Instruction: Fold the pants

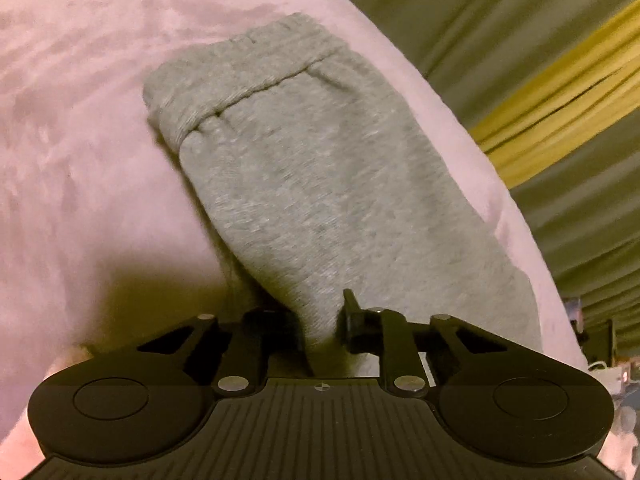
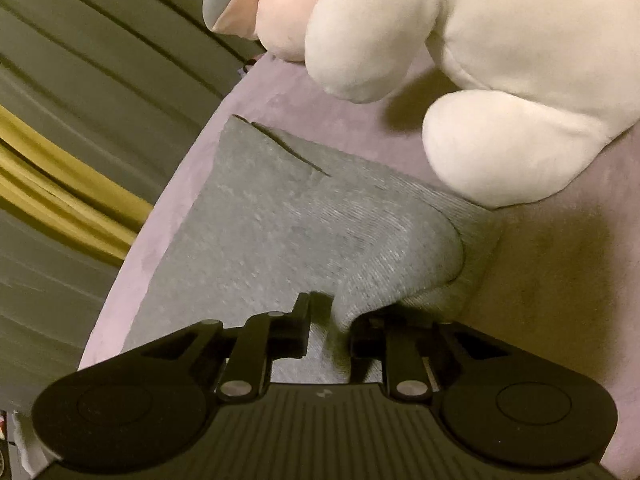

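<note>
Pants (image 1: 320,184), grey and folded over, lie on a pink plush bed cover (image 1: 80,140). Left gripper (image 1: 320,320) is clamped on a fold of them; right gripper (image 2: 332,316) likewise pinches the grey fabric beside a white plush toy (image 2: 500,60).

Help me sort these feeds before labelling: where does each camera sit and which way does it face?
Left wrist: on the left tool, looking down along the pants to the waistband; only the tool shows, pinching cloth.
Right wrist: on the right tool, looking down at the pants toward a plush toy; only the tool shows, pinching cloth.
Shared: pants, pink cover, curtain.
</note>
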